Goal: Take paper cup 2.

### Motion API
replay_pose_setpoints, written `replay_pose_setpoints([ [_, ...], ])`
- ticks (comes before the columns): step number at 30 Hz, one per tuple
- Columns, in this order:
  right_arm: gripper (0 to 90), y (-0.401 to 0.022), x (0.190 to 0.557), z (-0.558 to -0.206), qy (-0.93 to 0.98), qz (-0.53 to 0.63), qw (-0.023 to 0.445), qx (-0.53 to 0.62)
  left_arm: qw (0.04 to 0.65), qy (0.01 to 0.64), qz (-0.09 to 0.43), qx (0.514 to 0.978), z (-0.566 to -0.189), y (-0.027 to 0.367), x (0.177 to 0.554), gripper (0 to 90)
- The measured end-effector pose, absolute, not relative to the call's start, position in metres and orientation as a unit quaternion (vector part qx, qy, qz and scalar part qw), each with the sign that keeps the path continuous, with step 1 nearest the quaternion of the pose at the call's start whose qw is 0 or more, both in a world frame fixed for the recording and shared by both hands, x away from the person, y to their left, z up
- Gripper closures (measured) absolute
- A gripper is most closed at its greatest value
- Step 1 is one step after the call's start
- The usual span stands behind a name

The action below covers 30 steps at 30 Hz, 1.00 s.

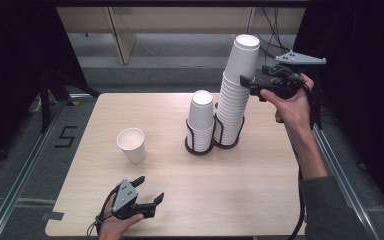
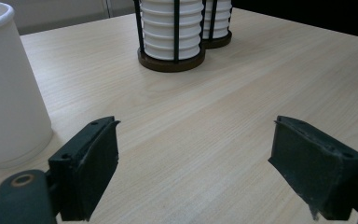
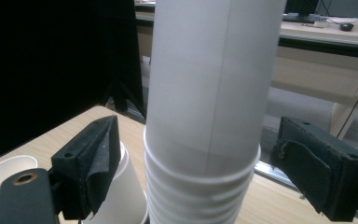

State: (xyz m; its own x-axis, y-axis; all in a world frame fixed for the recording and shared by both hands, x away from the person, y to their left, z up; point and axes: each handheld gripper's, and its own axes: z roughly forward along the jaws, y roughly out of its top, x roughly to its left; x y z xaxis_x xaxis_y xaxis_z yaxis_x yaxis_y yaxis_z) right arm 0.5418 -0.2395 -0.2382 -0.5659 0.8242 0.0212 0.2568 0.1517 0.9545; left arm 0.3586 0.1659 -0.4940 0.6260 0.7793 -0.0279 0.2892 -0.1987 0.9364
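Two stacks of white paper cups stand side by side in a black wire holder (image 1: pixel 200 148) near the middle of the wooden table (image 1: pixel 230 190): a tall stack (image 1: pixel 237 90) on the right and a short stack (image 1: pixel 200 117) on the left. My right gripper (image 1: pixel 247 82) is up at the tall stack's upper part, its jaws wide apart on either side of the top cup (image 3: pixel 209 79); in the right gripper view I see a gap between each pad and the cup wall, so nothing is clamped. My right hand (image 1: pixel 292 107) holds it from the far right side. A single loose cup (image 1: pixel 131 145) stands upright, mouth up, well to the left of the holder. My left gripper (image 1: pixel 147 192) sits low at the near edge of the table, jaws spread wide and empty over bare wood, with the loose cup just beyond its left jaw and the holder's base farther ahead. Nothing lies between the left gripper and the holder.
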Motion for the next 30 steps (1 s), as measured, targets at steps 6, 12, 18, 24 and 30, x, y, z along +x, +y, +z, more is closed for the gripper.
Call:
replay_pose_setpoints([
  [6,15.5,-0.231,0.554,-0.228,0.709,0.523,0.278,0.384,0.520,0.362,0.234,0.737,-0.494,0.165,0.358,14.3],
  [12,15.4,-0.225,0.569,-0.224,0.708,0.526,0.270,0.388,0.520,0.360,0.232,0.739,-0.494,0.165,0.358,14.3],
  [18,15.1,-0.217,0.580,-0.224,0.704,0.521,0.272,0.398,0.520,0.359,0.231,0.739,-0.494,0.165,0.358,14.3],
  [24,17.1,-0.215,0.586,-0.225,0.699,0.525,0.268,0.405,0.520,0.357,0.230,0.741,-0.494,0.164,0.357,14.3],
  [30,18.5,-0.218,0.584,-0.217,0.689,0.539,0.273,0.401,0.523,0.354,0.229,0.740,-0.495,0.163,0.358,14.4],
])
